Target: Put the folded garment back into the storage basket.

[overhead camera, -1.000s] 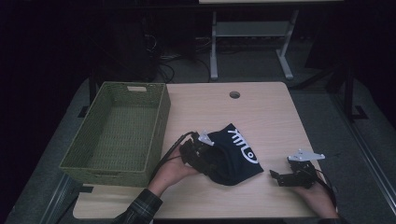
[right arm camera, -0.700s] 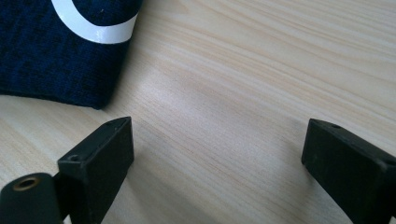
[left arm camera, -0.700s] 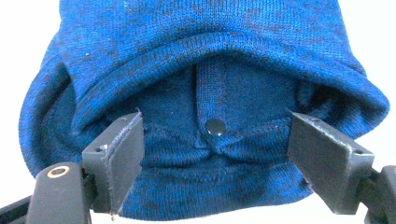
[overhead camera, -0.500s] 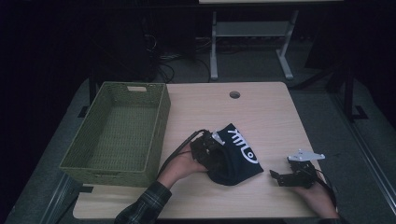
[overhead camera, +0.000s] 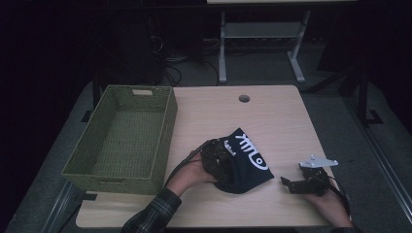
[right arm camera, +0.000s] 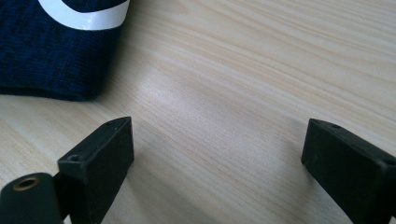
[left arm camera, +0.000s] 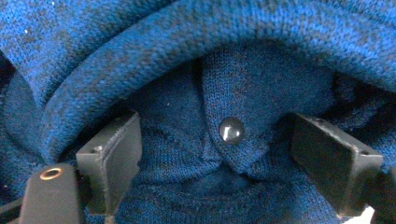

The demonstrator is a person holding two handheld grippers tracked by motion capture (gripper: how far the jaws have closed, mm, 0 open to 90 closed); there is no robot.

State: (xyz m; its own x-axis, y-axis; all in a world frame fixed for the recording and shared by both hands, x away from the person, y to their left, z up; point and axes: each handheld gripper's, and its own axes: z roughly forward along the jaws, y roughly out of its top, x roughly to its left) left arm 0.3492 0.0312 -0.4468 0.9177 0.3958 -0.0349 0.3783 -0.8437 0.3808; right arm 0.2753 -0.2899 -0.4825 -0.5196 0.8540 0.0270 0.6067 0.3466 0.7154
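The pale wood bench (overhead camera: pixel 272 116) carries a green woven basket (overhead camera: pixel 121 141) along its left side; just right of it, toward the near edge, lies a crumpled dark blue knit garment (overhead camera: pixel 248 167) bearing a white printed mark whose strokes I cannot read as letters. The left tongs (overhead camera: pixel 218 158) press into the garment's left edge, hand low on the bench behind them, jaws spread wide amid the folds with a small dark snap button (left arm camera: pixel 231 129) between them; the right tongs (overhead camera: pixel 294 184) rest on the bench well right of the garment, jaws apart over bare wood, pointing toward the cloth.
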